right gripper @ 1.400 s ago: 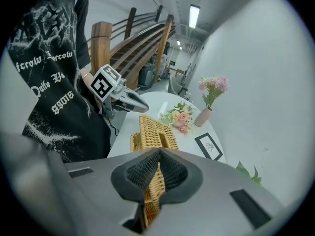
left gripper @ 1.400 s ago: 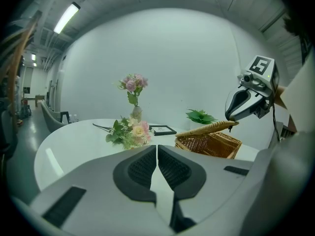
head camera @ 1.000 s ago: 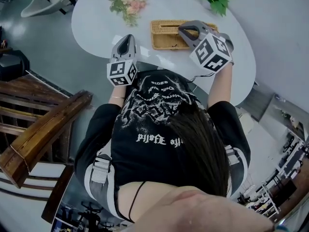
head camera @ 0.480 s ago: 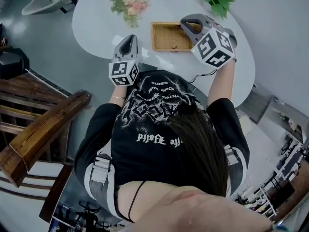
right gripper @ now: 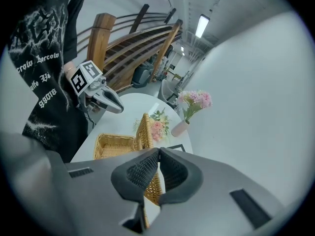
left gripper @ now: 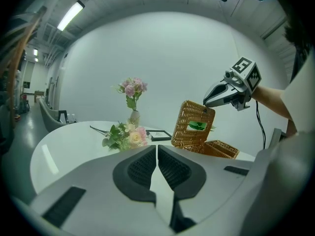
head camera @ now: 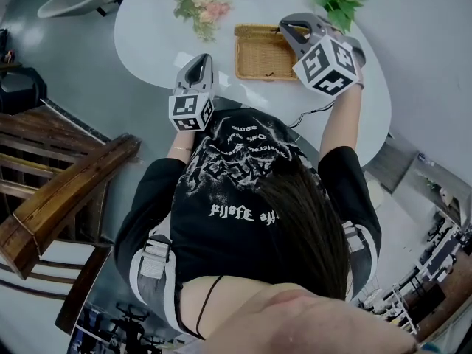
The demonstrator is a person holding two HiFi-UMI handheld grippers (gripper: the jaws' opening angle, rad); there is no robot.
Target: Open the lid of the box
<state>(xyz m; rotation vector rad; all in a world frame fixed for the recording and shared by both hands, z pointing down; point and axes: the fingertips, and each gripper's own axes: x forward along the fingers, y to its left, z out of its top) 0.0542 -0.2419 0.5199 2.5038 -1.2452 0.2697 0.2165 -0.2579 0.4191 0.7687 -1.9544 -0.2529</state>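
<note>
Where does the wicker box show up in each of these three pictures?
Head view: wicker box, top centre.
Left gripper view: box right of centre, its lid upright.
Right gripper view: box left of centre, past the jaws.
Shared landmark: the pink bouquet lying beside it.

Box (head camera: 259, 50) and lid (left gripper: 184, 114): rough woven wicker, matt. Table (head camera: 155, 35): smooth, glossy white. Railing (head camera: 66, 192): polished wood. Pads (left gripper: 142, 168): ribbed, matt black.
</note>
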